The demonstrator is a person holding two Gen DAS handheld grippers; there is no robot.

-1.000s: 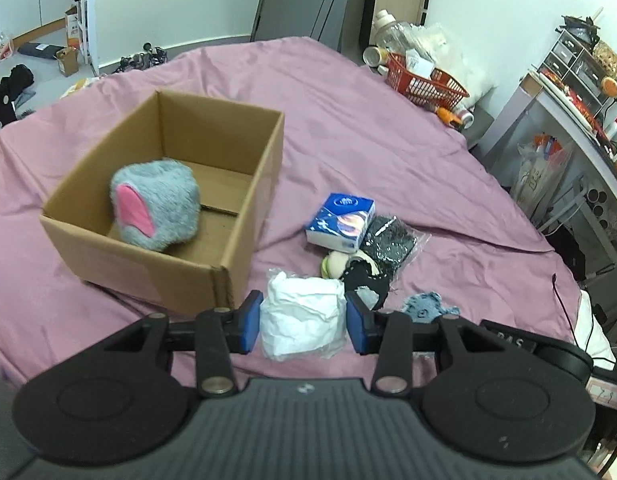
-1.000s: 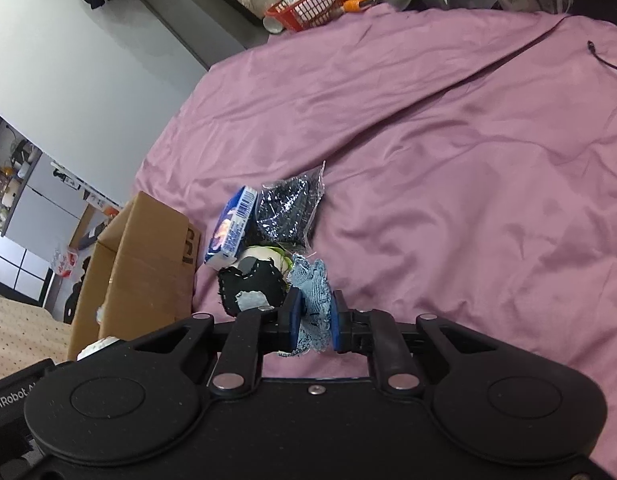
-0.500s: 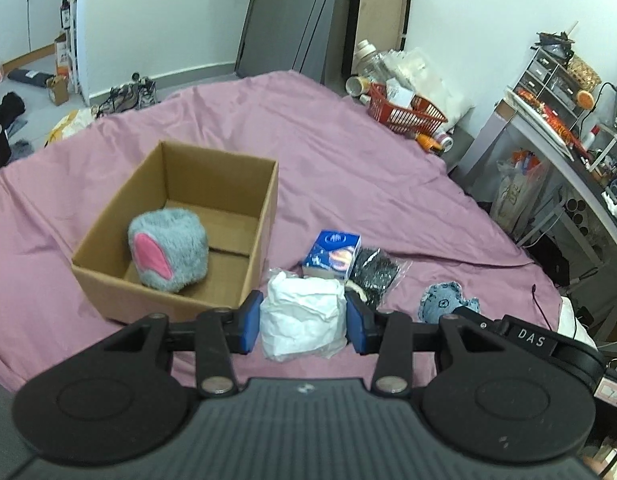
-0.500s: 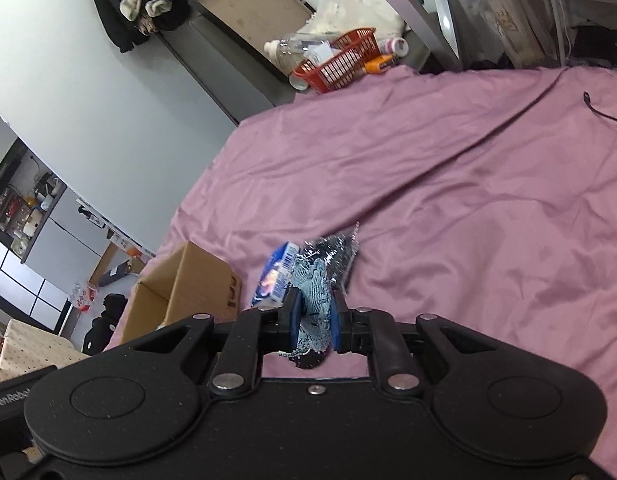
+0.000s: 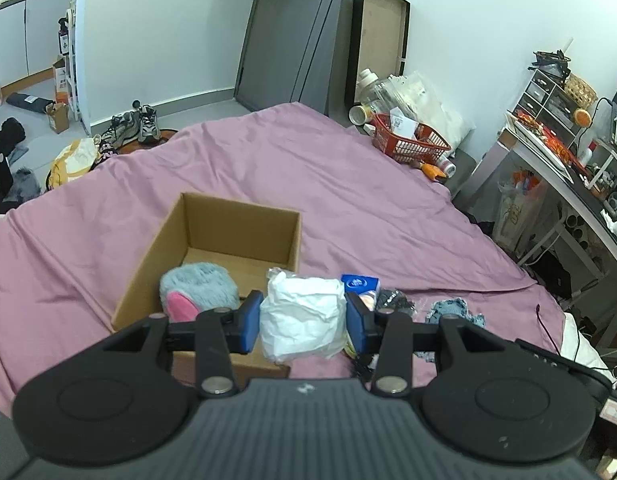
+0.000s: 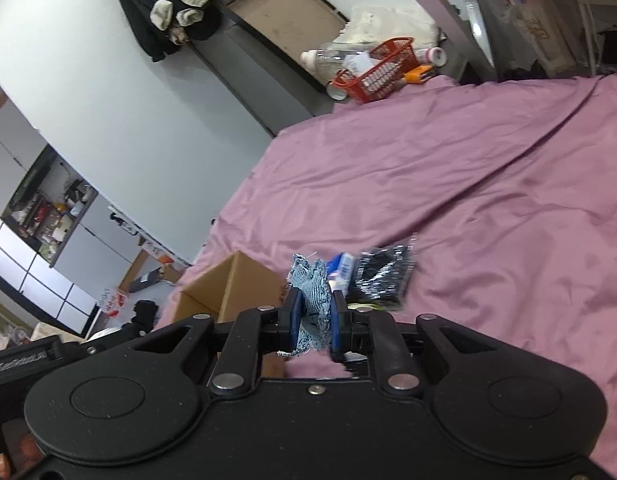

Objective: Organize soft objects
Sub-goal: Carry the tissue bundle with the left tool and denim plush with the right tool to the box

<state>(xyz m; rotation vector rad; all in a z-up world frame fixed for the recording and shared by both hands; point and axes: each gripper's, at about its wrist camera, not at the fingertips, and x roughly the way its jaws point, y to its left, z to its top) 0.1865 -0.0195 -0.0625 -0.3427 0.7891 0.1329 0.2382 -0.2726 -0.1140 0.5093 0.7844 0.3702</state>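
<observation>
My left gripper (image 5: 302, 322) is shut on a crumpled white bag (image 5: 302, 314), held above the purple bed in front of the open cardboard box (image 5: 228, 236). Inside the box lies a grey plush toy (image 5: 198, 286) with a pink patch. My right gripper (image 6: 313, 322) is shut on a blue knitted cloth (image 6: 310, 292), lifted off the bed; the same cloth (image 5: 454, 308) shows at the right of the left wrist view. On the bed stay a blue tissue pack (image 5: 360, 282) and a black packet in clear wrap (image 6: 382, 278). The box (image 6: 232, 288) appears left of the right gripper.
A red basket (image 5: 410, 142) with bottles stands at the bed's far corner. A cluttered desk (image 5: 564, 168) runs along the right side. Shoes (image 5: 138, 128) and clothes lie on the floor past the far left edge. The purple sheet (image 6: 488, 200) spreads wide to the right.
Both grippers have risen with their loads: the white bag and the blue cloth now hang higher over the bed. The box and the loose items sit lower in both views.
</observation>
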